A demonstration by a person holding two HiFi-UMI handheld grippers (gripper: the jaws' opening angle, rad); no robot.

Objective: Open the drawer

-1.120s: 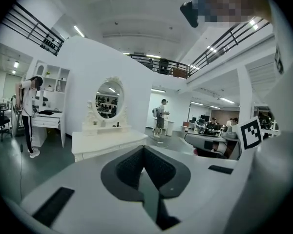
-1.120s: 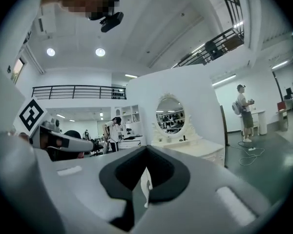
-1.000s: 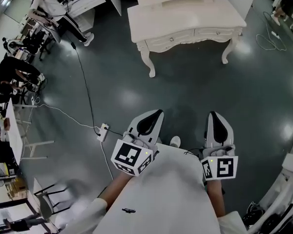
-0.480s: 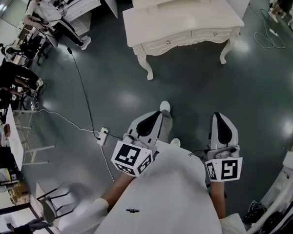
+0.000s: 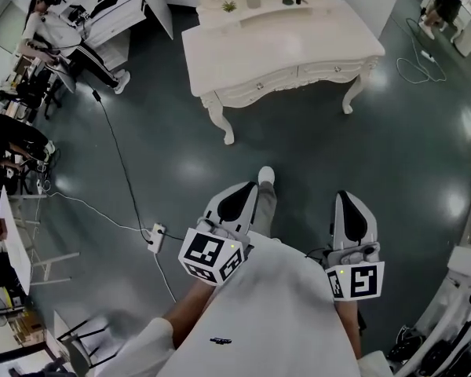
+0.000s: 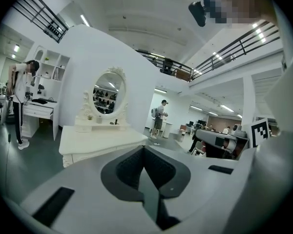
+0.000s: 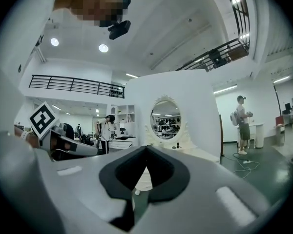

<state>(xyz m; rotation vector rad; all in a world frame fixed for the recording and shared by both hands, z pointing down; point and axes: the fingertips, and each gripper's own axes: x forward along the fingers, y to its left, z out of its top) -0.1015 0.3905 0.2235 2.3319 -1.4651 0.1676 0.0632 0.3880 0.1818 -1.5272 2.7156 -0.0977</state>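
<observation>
Steps bring the person nearer the dressing table [image 5: 275,49]; its drawer [image 5: 261,91] is shut and far off. Left gripper [image 5: 251,187] and right gripper [image 5: 345,199] are pressed together, empty.

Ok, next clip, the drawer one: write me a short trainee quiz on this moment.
1. True or false: the left claw grips a drawer knob.
2. On the dressing table, the two front drawers are: A) pulled out, B) pushed in, C) missing.
3. What is between the pads of the right claw?

Key:
1. False. It is shut on nothing, well short of the table.
2. B.
3. Nothing. It is shut and empty.
</observation>
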